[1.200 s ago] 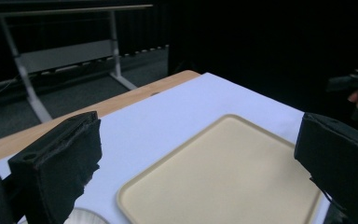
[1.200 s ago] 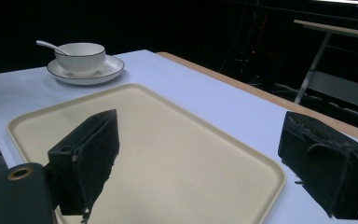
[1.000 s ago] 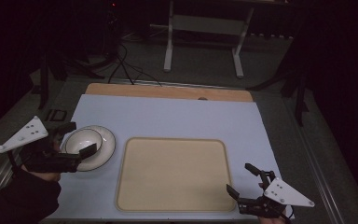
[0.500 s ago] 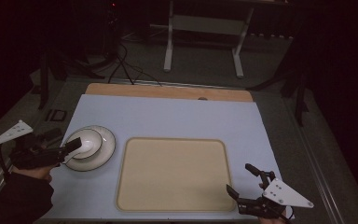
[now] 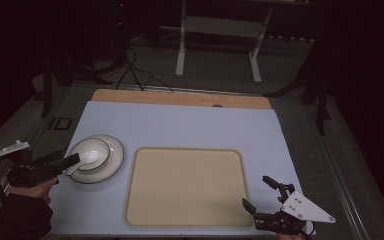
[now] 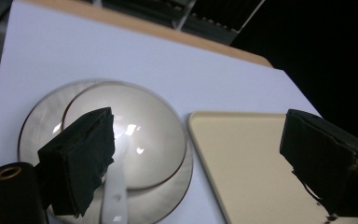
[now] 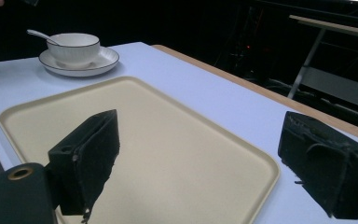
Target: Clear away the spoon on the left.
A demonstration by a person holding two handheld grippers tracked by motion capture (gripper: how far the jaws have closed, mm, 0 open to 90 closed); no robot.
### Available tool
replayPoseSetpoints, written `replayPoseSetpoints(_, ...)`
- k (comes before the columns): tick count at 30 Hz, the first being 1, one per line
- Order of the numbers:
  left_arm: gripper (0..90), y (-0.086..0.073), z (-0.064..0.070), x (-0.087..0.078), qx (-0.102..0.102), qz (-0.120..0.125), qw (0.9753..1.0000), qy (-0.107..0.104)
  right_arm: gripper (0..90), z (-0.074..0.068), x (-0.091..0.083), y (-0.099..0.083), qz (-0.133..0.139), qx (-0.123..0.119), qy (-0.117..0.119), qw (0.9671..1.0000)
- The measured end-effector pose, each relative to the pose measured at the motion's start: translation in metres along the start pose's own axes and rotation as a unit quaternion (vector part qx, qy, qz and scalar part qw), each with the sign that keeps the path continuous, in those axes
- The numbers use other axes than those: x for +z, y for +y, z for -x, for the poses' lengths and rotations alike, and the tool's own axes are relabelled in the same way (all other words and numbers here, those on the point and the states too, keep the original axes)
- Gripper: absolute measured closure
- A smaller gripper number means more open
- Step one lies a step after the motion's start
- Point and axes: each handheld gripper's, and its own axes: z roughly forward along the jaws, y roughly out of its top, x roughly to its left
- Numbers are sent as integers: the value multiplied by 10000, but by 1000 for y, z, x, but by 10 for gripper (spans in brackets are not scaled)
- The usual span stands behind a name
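A white bowl (image 5: 94,151) stands on a white saucer (image 5: 111,162) at the left of the table, with a white spoon (image 5: 82,162) resting in it. My left gripper (image 5: 67,162) is at the saucer's left edge. In the left gripper view my left gripper (image 6: 200,140) is open wide; its left jaw hangs over the bowl (image 6: 144,135), with the spoon handle (image 6: 114,191) just beside it, not gripped. My right gripper (image 5: 256,191) stands open at the front right corner of the beige tray (image 5: 185,185) with nothing between its jaws (image 7: 196,140).
The tray (image 7: 168,135) lies flat on the pale blue mat (image 5: 180,125), to the right of the saucer (image 7: 100,63). A wooden strip (image 5: 180,97) runs along the table's far edge. Beyond it are a dark floor, cables and a metal stand (image 5: 217,45).
My left gripper has drawn back to the left from over the saucer to the saucer's left edge. The right gripper has not moved.
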Motion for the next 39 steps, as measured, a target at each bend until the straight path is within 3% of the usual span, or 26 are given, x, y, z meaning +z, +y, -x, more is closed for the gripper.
replayPoseSetpoints(3, 106, -5, -10, -2, -298, -96, 9994, 175, 127, 0, 0, 0, -5, -5, -5, 10000)
replayPoseSetpoints(4, 112, -5, -10, -2, -298, -96, 9994, 175, 127, 0, 0, 0, -5, -1, -6, 10000)
replayPoseSetpoints(5, 118, -8, -16, -3, -474, -179, 9984, 231, 127, 0, 0, 0, -11, 4, -4, 10000)
replayPoseSetpoints(6, 119, -8, -16, -3, -474, -179, 9984, 231, 127, 0, 0, 0, -11, 4, -4, 10000)
replayPoseSetpoints(7, 119, -11, -22, -2, -680, -287, 9968, 306, 127, 0, 0, 0, -12, 9, -6, 10000)
replayPoseSetpoints(12, 152, -20, -35, 1, -1256, -503, 9901, 378, 128, -1, 0, -1, -38, 0, -10, 10000)
replayPoseSetpoints(19, 266, -29, -45, 6, -1698, -704, 9826, 276, 128, -1, 1, -1, -53, -14, -2, 10000)
replayPoseSetpoints(26, 464, -32, -49, 10, -1848, -751, 9798, 127, 128, 0, 1, -1, -62, 3, 8, 10000)
replayPoseSetpoints(31, 561, -33, -54, 14, -2028, -800, 9759, -6, 129, 0, 1, -2, -67, 4, 10, 10000)
replayPoseSetpoints(39, 684, -33, -57, 18, -1965, -862, 9765, -176, 130, 1, 2, -2, -89, 14, 25, 10000)
